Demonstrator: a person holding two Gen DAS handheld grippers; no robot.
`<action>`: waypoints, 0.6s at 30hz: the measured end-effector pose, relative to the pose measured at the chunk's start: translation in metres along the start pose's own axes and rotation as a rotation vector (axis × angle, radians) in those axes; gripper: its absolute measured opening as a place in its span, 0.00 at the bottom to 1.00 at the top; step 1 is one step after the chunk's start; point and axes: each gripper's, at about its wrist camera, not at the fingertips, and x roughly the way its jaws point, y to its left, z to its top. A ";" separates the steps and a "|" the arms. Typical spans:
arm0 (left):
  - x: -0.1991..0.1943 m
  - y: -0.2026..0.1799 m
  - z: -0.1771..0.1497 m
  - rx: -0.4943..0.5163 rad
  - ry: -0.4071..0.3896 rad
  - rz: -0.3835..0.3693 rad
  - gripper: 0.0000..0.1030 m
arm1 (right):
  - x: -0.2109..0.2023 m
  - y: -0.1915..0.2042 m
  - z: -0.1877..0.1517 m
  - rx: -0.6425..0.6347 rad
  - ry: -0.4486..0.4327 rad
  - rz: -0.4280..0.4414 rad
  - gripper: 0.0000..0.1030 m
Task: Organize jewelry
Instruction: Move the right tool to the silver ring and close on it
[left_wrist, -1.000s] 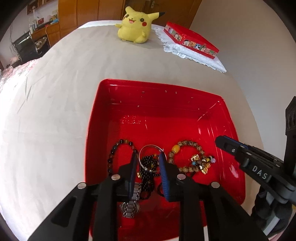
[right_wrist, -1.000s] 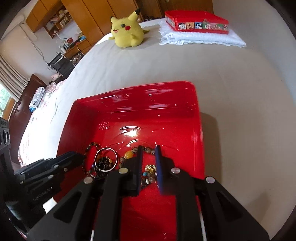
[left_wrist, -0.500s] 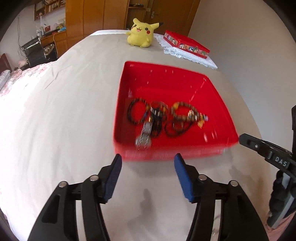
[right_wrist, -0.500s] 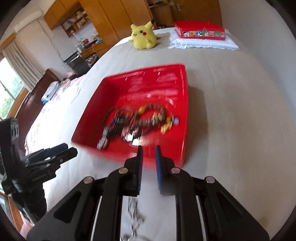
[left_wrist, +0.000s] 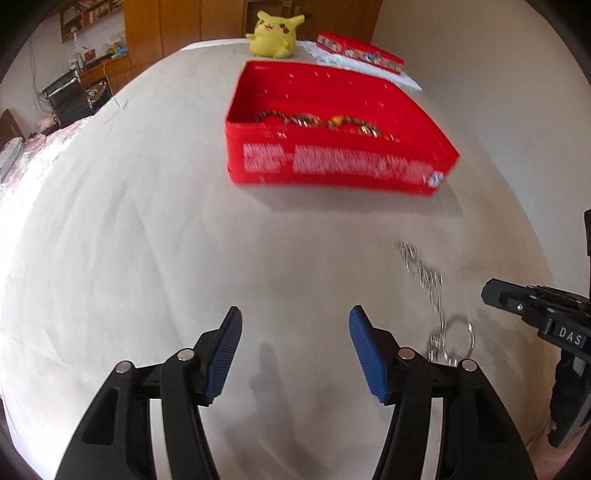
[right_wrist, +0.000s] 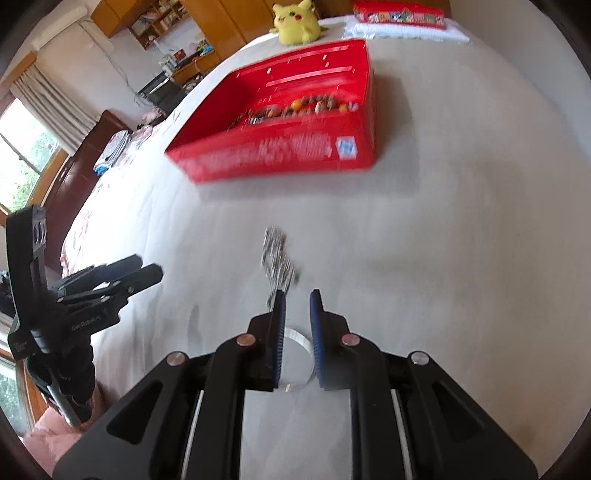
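Note:
A red tray (left_wrist: 332, 166) (right_wrist: 280, 155) holds several bead bracelets (left_wrist: 332, 123) (right_wrist: 295, 109) on a white bed. A silver chain with a ring (left_wrist: 424, 273) (right_wrist: 279, 258) lies on the bed in front of the tray. My left gripper (left_wrist: 295, 347) is open and empty, low over the bed, left of the chain. My right gripper (right_wrist: 297, 325) has its jaws a narrow gap apart, right above the chain's near end and its silver ring (right_wrist: 295, 354). Nothing is pinched between them. The view is blurred.
A yellow Pikachu plush (left_wrist: 275, 35) (right_wrist: 295, 22) and a flat red box on a white towel (left_wrist: 362, 53) (right_wrist: 399, 14) sit at the far end of the bed. A desk, chair and wooden cabinets stand to the left.
Both grippers have pulled back out of the tray toward the near end of the bed. The left gripper opened wide. The silver chain now lies on the bed outside the tray.

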 end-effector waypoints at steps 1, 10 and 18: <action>0.000 -0.001 -0.003 0.001 0.002 -0.002 0.59 | 0.001 0.001 -0.006 -0.001 0.006 -0.001 0.13; -0.005 -0.019 -0.034 0.024 0.005 -0.017 0.62 | 0.003 0.001 -0.037 0.009 0.020 -0.010 0.30; -0.007 -0.029 -0.053 0.037 -0.002 -0.019 0.66 | 0.002 0.002 -0.054 -0.002 0.002 -0.021 0.46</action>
